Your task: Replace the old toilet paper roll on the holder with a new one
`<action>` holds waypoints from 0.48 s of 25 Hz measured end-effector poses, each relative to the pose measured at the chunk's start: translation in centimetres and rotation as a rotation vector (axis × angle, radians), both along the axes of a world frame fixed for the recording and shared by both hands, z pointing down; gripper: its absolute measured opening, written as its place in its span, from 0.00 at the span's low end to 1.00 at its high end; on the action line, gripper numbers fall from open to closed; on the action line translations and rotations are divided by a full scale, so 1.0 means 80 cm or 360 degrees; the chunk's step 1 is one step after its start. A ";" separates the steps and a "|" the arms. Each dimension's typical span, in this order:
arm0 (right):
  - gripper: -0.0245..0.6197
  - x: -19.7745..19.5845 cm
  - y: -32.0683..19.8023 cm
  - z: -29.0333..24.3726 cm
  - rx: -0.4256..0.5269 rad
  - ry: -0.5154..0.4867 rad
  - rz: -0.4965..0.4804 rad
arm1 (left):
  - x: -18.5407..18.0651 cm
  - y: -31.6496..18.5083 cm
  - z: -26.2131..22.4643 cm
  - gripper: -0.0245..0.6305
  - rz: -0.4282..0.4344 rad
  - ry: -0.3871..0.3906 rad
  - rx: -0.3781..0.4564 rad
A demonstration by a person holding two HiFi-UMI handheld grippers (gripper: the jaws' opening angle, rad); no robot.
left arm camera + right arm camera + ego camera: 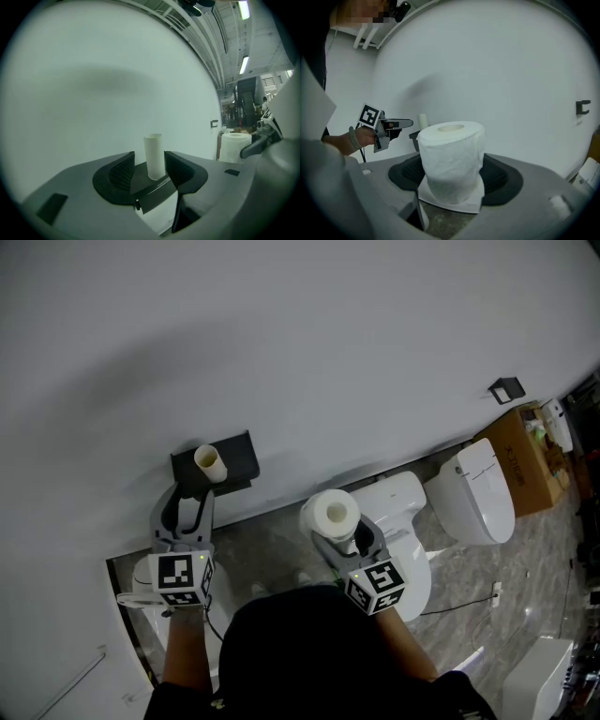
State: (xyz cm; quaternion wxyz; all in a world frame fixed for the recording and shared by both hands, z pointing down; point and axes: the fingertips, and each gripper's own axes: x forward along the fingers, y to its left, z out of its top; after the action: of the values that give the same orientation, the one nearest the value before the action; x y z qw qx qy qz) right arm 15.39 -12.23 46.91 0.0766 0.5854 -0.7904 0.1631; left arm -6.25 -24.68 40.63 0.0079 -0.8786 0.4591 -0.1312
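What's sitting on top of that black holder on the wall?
An empty cardboard tube stands upright on the black holder. Whether a peg runs up inside it cannot be seen; the tube's wall covers that.

Likely a mock bathroom inside a hall: two toilets (473, 491), a cardboard box (525, 460), strip lights (243, 9) overhead.

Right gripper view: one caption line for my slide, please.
Right gripper grips a new toilet paper roll; left gripper near the empty tube.

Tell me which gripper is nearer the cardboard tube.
Left gripper: its open jaws sit right by the tube on the holder; the right gripper, holding the roll, is farther right.
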 end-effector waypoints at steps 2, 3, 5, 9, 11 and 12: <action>0.58 0.009 0.007 0.000 -0.0004 0.0006 0.0058 | 0.009 -0.010 -0.002 0.38 0.0030 -0.0028 0.0007; 0.58 0.013 0.010 0.000 -0.0005 0.0009 0.0087 | 0.014 -0.015 -0.002 0.40 0.0041 -0.0037 0.0007; 0.58 0.022 0.019 0.000 -0.0007 0.0017 0.0147 | 0.021 -0.023 -0.002 0.44 0.0058 -0.0042 0.0007; 0.58 0.042 0.038 -0.002 -0.0010 0.0022 0.0272 | 0.035 -0.034 0.000 0.47 0.0099 -0.0046 -0.0001; 0.58 0.049 0.048 -0.001 -0.0016 0.0024 0.0326 | 0.044 -0.037 0.005 0.47 0.0133 -0.0052 -0.0018; 0.58 0.051 0.052 -0.001 -0.0019 0.0026 0.0348 | 0.048 -0.039 0.007 0.47 0.0147 -0.0054 -0.0024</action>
State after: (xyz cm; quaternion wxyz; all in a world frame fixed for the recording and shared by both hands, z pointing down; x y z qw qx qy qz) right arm 19.51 -8.06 46.81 0.0683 0.6691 -0.7202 0.1703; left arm -2.44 -27.80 41.20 0.0151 -0.8966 0.4168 -0.1489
